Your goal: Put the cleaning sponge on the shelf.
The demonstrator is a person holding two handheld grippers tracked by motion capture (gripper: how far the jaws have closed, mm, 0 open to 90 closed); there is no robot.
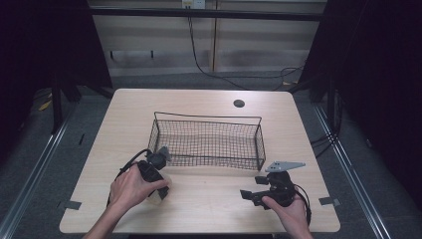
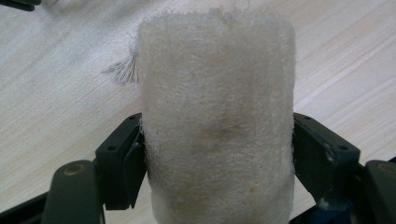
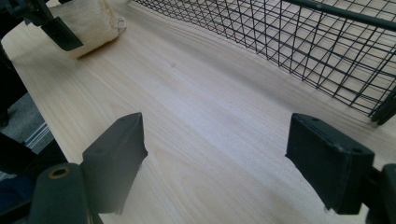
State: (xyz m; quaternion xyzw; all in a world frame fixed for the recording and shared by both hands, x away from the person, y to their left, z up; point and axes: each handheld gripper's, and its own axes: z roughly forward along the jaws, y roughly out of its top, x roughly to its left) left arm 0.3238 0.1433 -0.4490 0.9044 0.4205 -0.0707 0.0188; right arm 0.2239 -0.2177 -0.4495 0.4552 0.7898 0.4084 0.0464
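Where the high view hides it, the rolled towel is seen clamped by left gripper; right gripper is held wide open, nothing between its jaws

No words, labels or nos. to read here, not on the tabletop, roll or basket.

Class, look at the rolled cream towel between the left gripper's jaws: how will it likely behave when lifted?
The rolled towel looks fuzzy and soft, so it probably squashes under the left gripper rather than slipping. It is likely light for its bulk. A frayed tassel at its edge suggests it may loosen or unroll.
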